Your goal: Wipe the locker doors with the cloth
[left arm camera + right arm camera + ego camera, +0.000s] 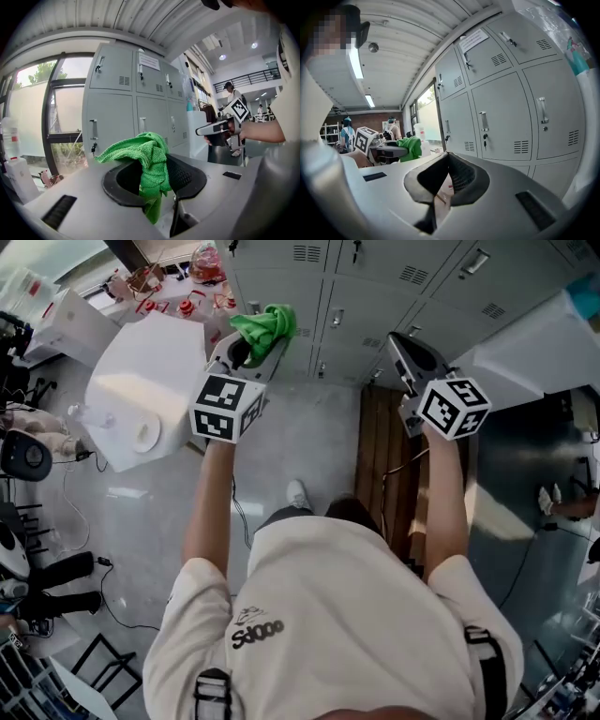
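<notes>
Your left claw (251, 345) is clamped on the green cloth (265, 326), which bunches up over the tips and hangs down between the jaws. Your right claw (410, 345) sits off to the right of it, jaws pressed together with nothing between them. The grey locker doors (375, 282) stand straight ahead of both claws, apart from the cloth.

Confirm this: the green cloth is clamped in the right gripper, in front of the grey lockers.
Wrong on the side. The green cloth is clamped in the left gripper, in front of the grey lockers. The left gripper view shows it pinched between the jaws. The right gripper carries no cloth.
</notes>
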Motion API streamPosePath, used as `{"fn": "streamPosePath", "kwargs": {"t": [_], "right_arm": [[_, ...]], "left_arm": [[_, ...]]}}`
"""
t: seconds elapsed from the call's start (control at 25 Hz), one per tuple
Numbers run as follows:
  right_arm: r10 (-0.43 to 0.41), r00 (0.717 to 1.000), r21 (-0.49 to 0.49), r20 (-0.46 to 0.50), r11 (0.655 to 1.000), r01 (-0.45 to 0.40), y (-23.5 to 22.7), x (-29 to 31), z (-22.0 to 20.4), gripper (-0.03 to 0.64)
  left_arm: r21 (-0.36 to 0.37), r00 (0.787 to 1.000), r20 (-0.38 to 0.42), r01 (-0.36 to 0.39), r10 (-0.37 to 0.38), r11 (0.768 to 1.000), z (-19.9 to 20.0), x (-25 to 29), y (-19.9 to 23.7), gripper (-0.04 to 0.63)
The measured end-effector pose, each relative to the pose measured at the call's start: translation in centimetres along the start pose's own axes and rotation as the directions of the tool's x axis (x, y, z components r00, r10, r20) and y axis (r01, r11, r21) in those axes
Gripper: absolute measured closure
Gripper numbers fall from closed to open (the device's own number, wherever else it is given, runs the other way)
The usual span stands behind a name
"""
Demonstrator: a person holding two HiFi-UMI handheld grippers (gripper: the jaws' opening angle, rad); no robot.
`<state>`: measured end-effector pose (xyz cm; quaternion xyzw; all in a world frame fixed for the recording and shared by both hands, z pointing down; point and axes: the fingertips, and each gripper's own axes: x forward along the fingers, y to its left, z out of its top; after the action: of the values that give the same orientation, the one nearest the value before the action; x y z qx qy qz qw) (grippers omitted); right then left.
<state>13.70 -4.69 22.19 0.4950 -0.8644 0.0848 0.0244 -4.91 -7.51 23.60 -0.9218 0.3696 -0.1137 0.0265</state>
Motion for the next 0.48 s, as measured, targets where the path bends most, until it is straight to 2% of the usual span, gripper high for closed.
{"fn": "streamPosePath", "kwargs": {"t": [0.2, 0.48], "right_arm": [[-0.023, 0.999, -0.057, -0.047, 0.998, 0.021, -2.1, 4.9, -0.4, 0.609], [0.010, 0.996, -0.077, -0.090, 0.997, -0.017, -6.8, 11.5, -2.3, 0.611]], "left_arm": [[-0.062, 0.999, 0.026, 0.027, -0.026, 0.998, -0.3, 5.3, 3.8, 0.457], [-0.168, 0.999, 0.015, 0.031, -0.029, 0.985, -2.2, 16.6, 8.1, 0.457]]}}
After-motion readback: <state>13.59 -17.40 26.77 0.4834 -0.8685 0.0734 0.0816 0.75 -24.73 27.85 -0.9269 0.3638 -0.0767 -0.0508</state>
